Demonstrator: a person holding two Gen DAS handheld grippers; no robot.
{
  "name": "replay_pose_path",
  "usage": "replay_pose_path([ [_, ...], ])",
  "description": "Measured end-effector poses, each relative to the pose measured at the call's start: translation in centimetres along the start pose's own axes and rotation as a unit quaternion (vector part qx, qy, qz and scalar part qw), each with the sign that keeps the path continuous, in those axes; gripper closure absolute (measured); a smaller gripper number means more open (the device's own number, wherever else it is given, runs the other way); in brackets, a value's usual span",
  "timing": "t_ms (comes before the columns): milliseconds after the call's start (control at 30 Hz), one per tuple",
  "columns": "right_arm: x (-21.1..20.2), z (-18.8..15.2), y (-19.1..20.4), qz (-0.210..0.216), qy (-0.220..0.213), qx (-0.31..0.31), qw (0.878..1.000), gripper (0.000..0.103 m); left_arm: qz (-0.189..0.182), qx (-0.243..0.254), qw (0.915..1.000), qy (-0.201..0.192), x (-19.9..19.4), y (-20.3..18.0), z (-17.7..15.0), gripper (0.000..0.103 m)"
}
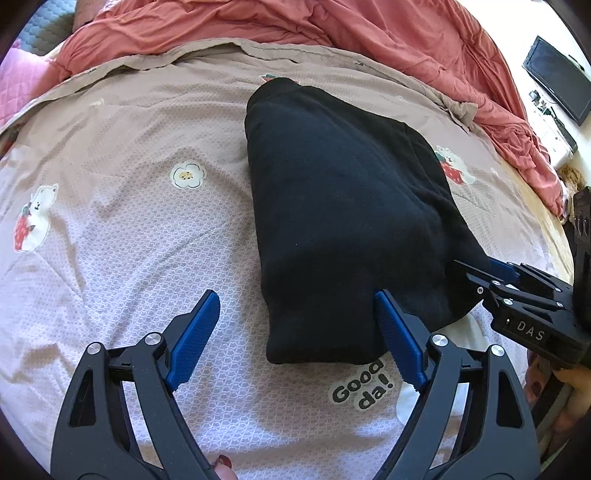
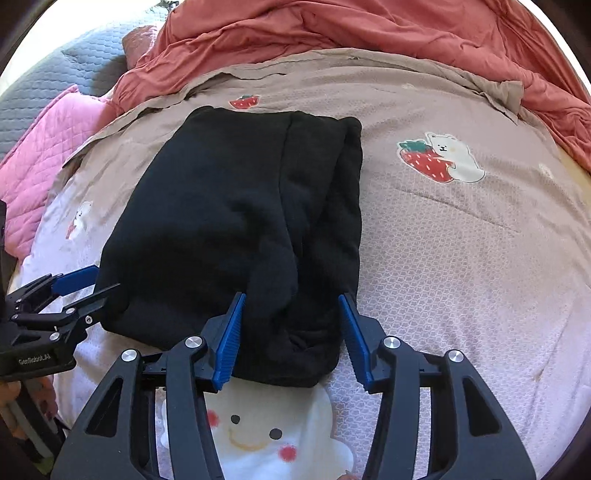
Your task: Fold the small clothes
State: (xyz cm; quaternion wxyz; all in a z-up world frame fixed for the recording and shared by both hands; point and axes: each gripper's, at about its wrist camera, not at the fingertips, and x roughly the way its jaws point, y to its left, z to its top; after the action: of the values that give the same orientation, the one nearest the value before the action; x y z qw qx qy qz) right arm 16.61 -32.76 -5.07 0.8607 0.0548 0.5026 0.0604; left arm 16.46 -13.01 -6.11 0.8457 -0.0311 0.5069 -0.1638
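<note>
Black fleecy garment [image 1: 340, 218], folded into a thick, soft-edged oblong, lies on a pale pink bedspread [image 1: 122, 229] with a woven honeycomb texture and cartoon bear-and-strawberry prints. Both tongs sit at its near end with ridged blue pads parted: the left gripper [image 1: 295, 332] straddles one corner, the right gripper [image 2: 291, 332] straddles the other. A rumpled coral quilt [image 2: 369, 33] is bunched up behind.

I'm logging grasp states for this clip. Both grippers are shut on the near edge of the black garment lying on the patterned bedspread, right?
Not quite. Both grippers are open. In the right wrist view the right gripper straddles the black garment's near edge with fingers apart; in the left wrist view the left gripper is spread wide. The rest holds: it lies on the patterned bedspread.
</note>
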Motion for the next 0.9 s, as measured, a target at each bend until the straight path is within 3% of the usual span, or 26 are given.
replay_pose_path([
  [167,-0.3,-0.3,-0.2,0.007,-0.012,0.008,1.0,0.051,-0.002,-0.005,1.0,0.003,-0.4,0.1,-0.3,0.025],
  [233,-0.9,-0.5,-0.4,0.004,-0.023,0.016,1.0,0.036,-0.003,-0.008,1.0,0.004,-0.6,0.1,-0.4,0.025],
  [333,-1.9,-0.4,-0.8,-0.002,-0.051,0.036,0.998,0.03,-0.001,-0.011,0.9999,0.003,-1.2,0.2,-0.4,0.023],
  [367,-2.4,-0.4,-0.9,-0.001,-0.064,0.042,0.997,0.022,0.0,-0.011,0.9999,0.001,-1.5,0.2,-0.4,0.022],
  [500,-5.6,-1.2,-0.3,-0.007,-0.146,0.047,0.988,0.009,0.004,-0.009,0.9998,-0.014,-3.1,0.3,-0.4,0.012],
  [733,-10.1,-2.9,0.5,-0.026,-0.234,0.052,0.97,0.005,0.03,0.002,0.9986,-0.043,-6.4,0.2,-1.1,0.01],
  [900,-12.7,-4.8,2.0,-0.051,-0.25,0.019,0.967,0.005,0.04,0.021,0.9973,-0.058,-8.3,0.1,-2.3,0.01],
])
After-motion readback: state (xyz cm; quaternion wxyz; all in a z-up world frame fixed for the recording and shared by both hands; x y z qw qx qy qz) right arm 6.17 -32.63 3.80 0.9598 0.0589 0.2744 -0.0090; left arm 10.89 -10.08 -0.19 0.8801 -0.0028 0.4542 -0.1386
